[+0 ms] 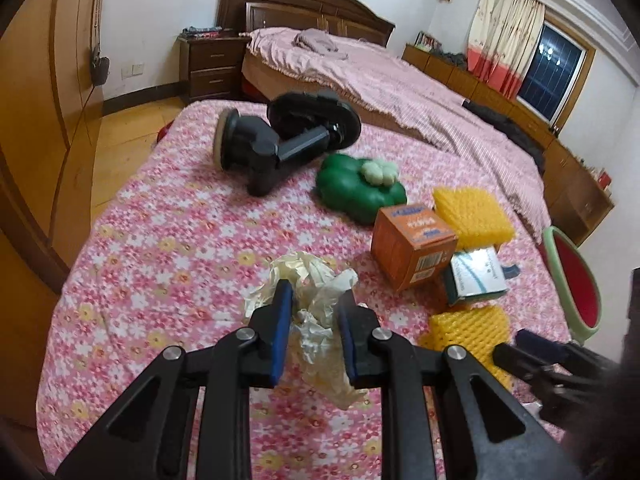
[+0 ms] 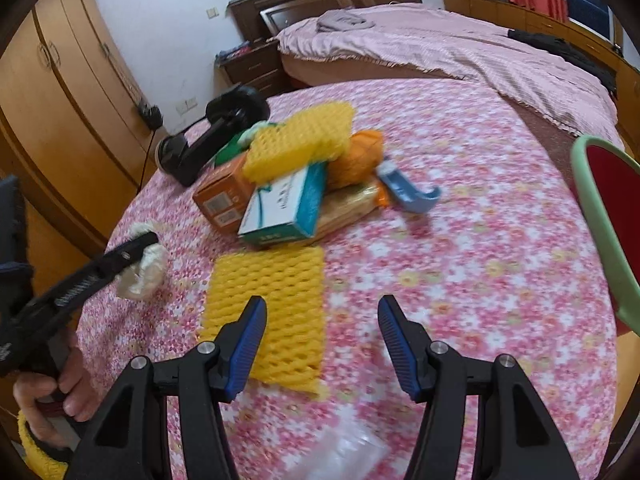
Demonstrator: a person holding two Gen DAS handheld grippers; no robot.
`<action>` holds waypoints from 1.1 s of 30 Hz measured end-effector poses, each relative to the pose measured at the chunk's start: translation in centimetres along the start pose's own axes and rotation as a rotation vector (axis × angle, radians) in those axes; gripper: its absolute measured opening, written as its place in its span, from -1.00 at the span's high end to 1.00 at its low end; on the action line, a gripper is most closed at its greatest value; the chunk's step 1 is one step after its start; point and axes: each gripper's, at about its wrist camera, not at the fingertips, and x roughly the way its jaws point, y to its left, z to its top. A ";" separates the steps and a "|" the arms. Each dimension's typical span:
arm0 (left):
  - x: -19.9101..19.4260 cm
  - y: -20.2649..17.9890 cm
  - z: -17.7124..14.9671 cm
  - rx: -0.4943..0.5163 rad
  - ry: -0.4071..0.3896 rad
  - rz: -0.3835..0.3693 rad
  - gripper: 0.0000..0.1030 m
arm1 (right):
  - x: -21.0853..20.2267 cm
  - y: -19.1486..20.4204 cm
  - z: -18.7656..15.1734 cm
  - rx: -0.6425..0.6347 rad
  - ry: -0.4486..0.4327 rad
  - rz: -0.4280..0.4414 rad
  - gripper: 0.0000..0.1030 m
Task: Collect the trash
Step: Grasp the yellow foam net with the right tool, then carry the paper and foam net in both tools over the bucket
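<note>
While our left gripper [image 1: 314, 308] had its jaws nearly shut on a crumpled wad of whitish wrap [image 1: 308, 300], lying on the floral cloth [image 1: 160, 240] at the near left, our right gripper [image 2: 322, 334] hung about half open with nothing in it. Straight ahead of its left finger lay a flat yellow foam net [image 2: 276, 300], long side running away from us, so the right hand was clearly the nearer one, we'd say. Beyond sat the pile: an orange box [image 2: 220, 196] and a teal-and-white carton [image 2: 284, 208]. Print on both was too blurred to read. A red bin [image 2: 608, 216] stood off right.
</note>
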 end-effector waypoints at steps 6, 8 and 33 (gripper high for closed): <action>0.4 0.4 0.6 0.016 -0.001 -0.050 0.57 | 1.5 0.6 -0.4 0.025 0.032 -0.020 -0.11; 0.8 0.3 0.8 0.026 0.021 -0.069 0.57 | 1.5 0.7 -0.5 0.037 0.023 -0.014 0.06; -5.8 -5.4 0.2 0.145 -0.073 -0.149 0.57 | -9.3 -0.7 -2.2 0.053 -0.251 -0.005 0.79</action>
